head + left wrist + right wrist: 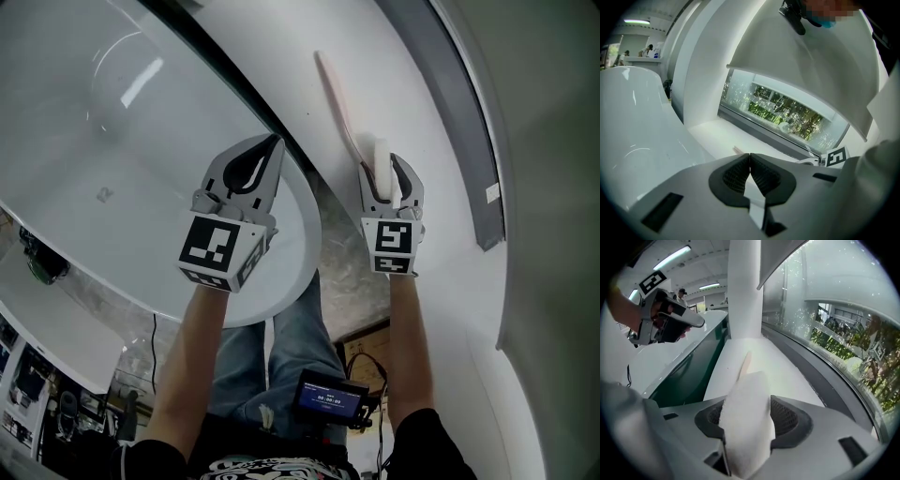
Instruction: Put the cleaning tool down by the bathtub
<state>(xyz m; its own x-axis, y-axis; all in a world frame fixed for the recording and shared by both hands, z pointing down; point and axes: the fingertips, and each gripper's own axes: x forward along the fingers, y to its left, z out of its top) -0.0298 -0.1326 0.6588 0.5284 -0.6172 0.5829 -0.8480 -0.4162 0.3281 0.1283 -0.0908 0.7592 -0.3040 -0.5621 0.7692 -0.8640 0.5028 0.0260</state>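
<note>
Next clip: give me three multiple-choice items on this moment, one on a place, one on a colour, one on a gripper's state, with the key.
1. Where does the cleaning tool extend?
A. over the white ledge beside the bathtub
B. into the tub basin
C. down to the floor

2. What colour is its handle?
A. blue
B. pale pink
C. black

3. How is the left gripper?
A. shut, with nothing in it
B. wide open
C. shut on a sponge

Key: A, the head view shows the tool over the ledge; B, the handle reads pale pink; A, its jaws meet with nothing between them.
</note>
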